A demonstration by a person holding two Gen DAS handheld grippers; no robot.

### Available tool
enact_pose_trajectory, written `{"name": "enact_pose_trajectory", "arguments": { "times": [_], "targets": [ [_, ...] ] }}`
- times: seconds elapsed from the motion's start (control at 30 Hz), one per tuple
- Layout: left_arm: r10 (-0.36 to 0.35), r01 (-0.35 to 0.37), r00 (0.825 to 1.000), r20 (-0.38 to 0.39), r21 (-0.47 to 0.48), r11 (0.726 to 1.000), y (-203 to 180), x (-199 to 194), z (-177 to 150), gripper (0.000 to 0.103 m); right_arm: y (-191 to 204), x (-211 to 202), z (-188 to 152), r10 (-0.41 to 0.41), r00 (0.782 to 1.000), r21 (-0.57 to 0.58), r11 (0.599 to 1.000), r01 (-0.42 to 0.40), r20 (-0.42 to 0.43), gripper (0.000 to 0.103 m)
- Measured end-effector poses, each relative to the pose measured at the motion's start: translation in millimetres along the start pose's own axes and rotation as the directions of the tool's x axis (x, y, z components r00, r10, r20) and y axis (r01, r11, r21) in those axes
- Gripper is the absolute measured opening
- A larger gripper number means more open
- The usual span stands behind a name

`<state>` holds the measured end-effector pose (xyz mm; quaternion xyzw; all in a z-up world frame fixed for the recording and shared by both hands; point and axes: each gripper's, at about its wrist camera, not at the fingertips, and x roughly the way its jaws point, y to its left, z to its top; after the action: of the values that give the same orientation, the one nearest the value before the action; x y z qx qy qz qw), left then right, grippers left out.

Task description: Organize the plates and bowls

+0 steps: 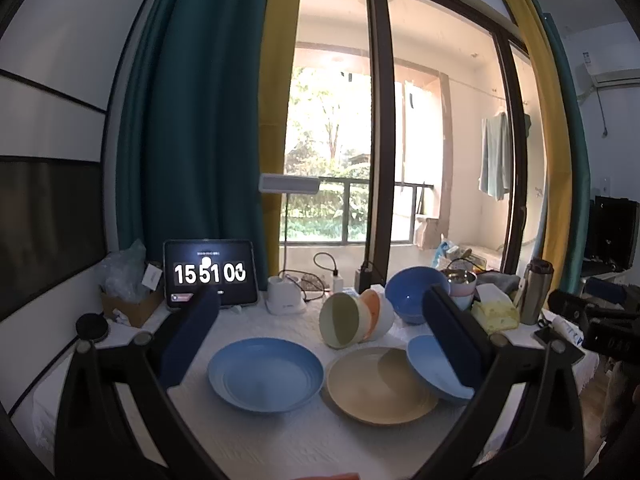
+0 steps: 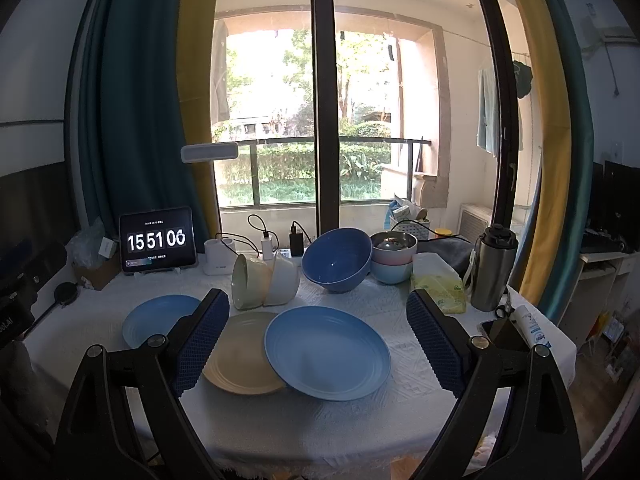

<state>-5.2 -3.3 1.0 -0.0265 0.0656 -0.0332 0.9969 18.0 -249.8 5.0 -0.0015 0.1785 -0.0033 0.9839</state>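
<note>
A table under a white textured cloth (image 2: 400, 296) carries two light blue ridged plates (image 2: 327, 352) (image 2: 156, 318), a beige plate (image 2: 240, 356), tipped bowls (image 2: 264, 280), a dark blue bowl (image 2: 338, 260) and a clock tablet (image 2: 157, 240).

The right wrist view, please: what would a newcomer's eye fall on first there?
Probably the large round blue plate at the table's centre, its left edge overlapping a round beige plate. Behind them a deep dark-blue bowl sits tilted, beside pale nested bowls lying on their sides. At back left, a black tablet clock glows.

two light blue plates (image 2: 327, 352) (image 2: 154, 318), a beige plate (image 2: 240, 364), a dark blue bowl (image 2: 337, 260).
</note>
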Motion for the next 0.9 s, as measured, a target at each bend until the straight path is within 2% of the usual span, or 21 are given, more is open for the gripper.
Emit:
{"name": "enact_pose_trajectory", "arguments": {
  "times": [0.9],
  "targets": [
    [-0.014, 0.014, 1.000, -0.019, 0.003, 1.000, -3.1, 6.1, 1.8, 0.102, -3.5, 0.9, 0.9, 0.007, 1.000, 0.014, 1.000, -0.007, -0.004, 0.093]
  ]
}}
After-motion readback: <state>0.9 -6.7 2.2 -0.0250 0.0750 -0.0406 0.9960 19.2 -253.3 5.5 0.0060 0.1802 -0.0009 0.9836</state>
